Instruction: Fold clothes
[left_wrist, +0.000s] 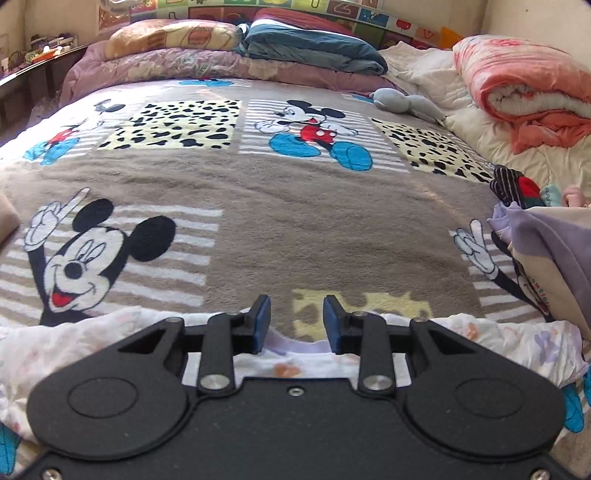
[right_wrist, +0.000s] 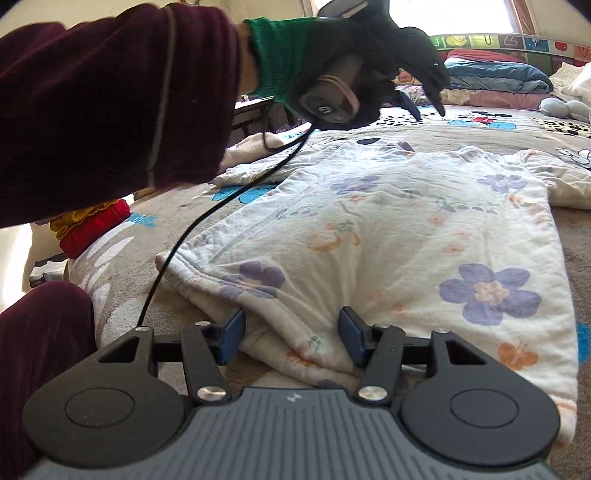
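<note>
A white padded garment with purple flowers (right_wrist: 406, 229) lies spread flat on the bed. My right gripper (right_wrist: 291, 332) is at its near hem, where a bunched fold of the fabric fills the gap between the blue pads and creases run out from it. In the left wrist view the same garment (left_wrist: 74, 343) lies under my left gripper (left_wrist: 297, 321), whose pads stand apart with nothing between them, just above the purple-trimmed collar (left_wrist: 295, 349). In the right wrist view a black-gloved hand (right_wrist: 388, 48) holds the left gripper above the garment's far end.
The bed is covered by a brown cartoon-mouse blanket (left_wrist: 295, 206). A pile of clothes (left_wrist: 546, 258) lies at its right edge. Folded quilts (left_wrist: 306, 48), a pink quilt (left_wrist: 517, 92) and a grey soft toy (left_wrist: 406, 103) line the head. A black cable (right_wrist: 207, 218) crosses the garment's left side.
</note>
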